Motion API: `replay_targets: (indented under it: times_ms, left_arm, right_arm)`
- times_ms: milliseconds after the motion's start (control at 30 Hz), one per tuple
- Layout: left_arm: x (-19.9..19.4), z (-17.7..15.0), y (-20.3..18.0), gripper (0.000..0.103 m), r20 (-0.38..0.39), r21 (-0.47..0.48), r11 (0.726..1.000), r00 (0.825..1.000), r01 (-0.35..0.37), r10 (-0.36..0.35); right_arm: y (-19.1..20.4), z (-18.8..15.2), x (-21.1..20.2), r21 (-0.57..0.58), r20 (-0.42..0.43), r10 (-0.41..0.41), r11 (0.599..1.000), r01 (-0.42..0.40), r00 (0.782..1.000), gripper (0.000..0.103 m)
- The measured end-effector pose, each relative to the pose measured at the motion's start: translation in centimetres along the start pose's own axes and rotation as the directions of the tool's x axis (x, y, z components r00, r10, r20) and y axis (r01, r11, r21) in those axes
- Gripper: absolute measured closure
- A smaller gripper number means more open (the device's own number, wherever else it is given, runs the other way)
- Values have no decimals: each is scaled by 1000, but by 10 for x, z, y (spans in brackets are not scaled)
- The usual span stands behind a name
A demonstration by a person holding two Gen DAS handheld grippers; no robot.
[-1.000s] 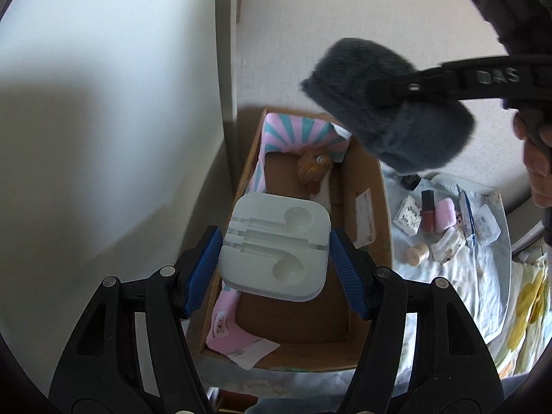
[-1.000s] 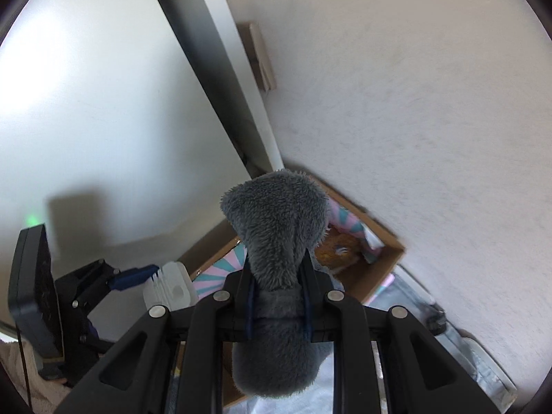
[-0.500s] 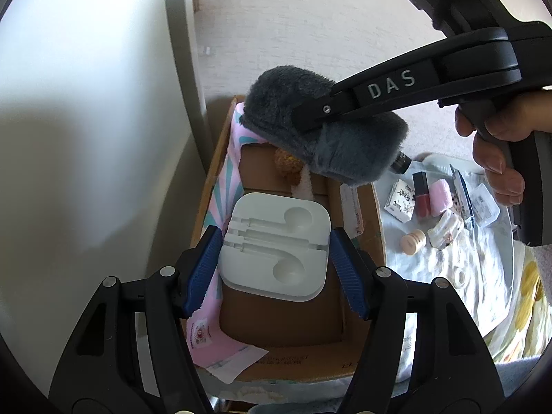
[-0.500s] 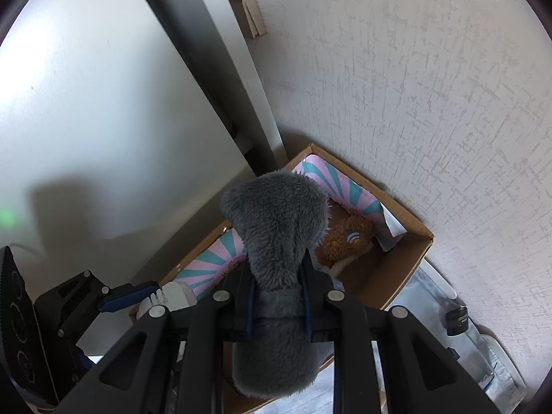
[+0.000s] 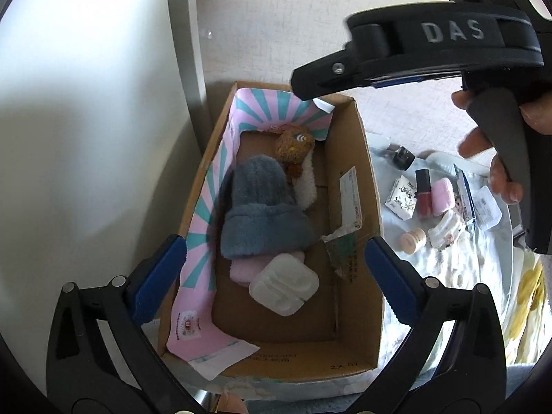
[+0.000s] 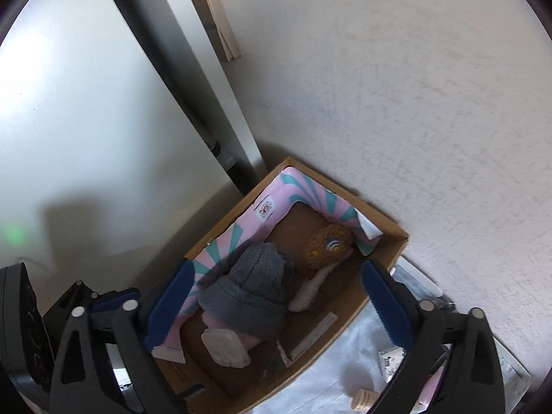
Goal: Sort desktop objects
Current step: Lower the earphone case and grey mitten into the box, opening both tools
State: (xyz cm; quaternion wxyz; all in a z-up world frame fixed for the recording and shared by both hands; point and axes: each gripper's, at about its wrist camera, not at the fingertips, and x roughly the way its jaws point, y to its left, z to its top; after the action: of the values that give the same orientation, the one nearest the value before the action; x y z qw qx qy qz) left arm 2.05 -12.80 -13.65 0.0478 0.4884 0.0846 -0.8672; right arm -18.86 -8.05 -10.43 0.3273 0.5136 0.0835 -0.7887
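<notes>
A cardboard box [image 5: 358,158] [image 6: 390,238] with a pink and teal striped liner stands against the wall. In it lie a grey fuzzy hat [image 5: 258,207] [image 6: 252,293], a white earphone case [image 5: 284,284] [image 6: 224,345], a brown plush toy [image 5: 295,148] [image 6: 327,245] and a pink soft item [image 5: 243,269]. My left gripper [image 5: 276,276] is open and empty above the box's near end. My right gripper [image 6: 276,303] is open and empty above the box; its black body [image 5: 431,51] shows in the left wrist view.
Right of the box, small items lie on a pale cloth [image 5: 459,276]: a red nail polish bottle [image 5: 423,193], a pink roll [image 5: 443,195], a white packet [image 5: 402,198], a beige jar [image 5: 413,239] [image 6: 365,398] and a clear plastic case [image 5: 486,208]. A white wall and grey post [image 5: 186,69] stand left.
Both grippers have opened. The white earphone case dropped from my left gripper and the grey hat from my right gripper; both now lie in the box.
</notes>
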Motion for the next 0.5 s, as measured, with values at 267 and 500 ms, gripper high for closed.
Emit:
replay_targets:
  times_ms: [267, 500]
  left_arm:
    - [-15, -1, -6, 0, 5, 9, 1000, 1000, 16, -16]
    - [-26, 1, -18, 0, 8, 28, 998, 999, 51, -51]
  right_arm:
    - [-7, -14, -20, 13, 12, -12, 1000, 12, 1000, 1]
    - [-14, -29, -50, 12, 23, -60, 998, 60, 998, 1]
